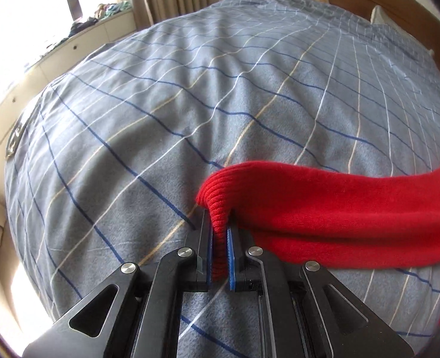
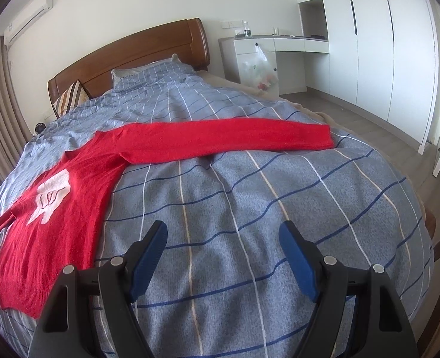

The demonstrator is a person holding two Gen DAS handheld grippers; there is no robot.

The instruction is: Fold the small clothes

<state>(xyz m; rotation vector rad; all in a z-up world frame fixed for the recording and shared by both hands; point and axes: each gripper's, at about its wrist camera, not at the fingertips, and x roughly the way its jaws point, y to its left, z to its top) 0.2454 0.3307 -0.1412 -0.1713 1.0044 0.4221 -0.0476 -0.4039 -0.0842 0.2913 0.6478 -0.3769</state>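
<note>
Grey-blue checked duvet (image 2: 249,185): covers the whole bed, with white, tan and dark blue lines crossing it; every other item here lies on it or hangs over it.
Wooden headboard (image 2: 136,56): brown, at the far end of the bed, with a striped cushion (image 2: 69,98) leaning against it and a pillow beside that.
White wardrobe (image 2: 369,44): fills the wall on the right of the right wrist view, next to a white desk with a plastic bag hanging from it.
Red sweater (image 2: 70,197): spread flat on the duvet, body lying to the left of the right tongs, a white motif on its chest; one sleeve (image 2: 234,138) stretches straight across the bed, well ahead of those tongs and apart from them.
Other sleeve (image 1: 339,205): in the left wrist view it runs off to the right from the tongs, folded back over itself, its ribbed cuff (image 1: 217,205) drawn up into the jaws.
Left tongs (image 1: 219,232): closed narrow, the blue pads (image 1: 229,247) pinching the ribbed cuff between them, tips tilted down toward the duvet.
Right tongs (image 2: 222,235): spread wide with nothing between the blue pads, hanging over bare duvet just to the right of the sweater's body, not touching it.
</note>
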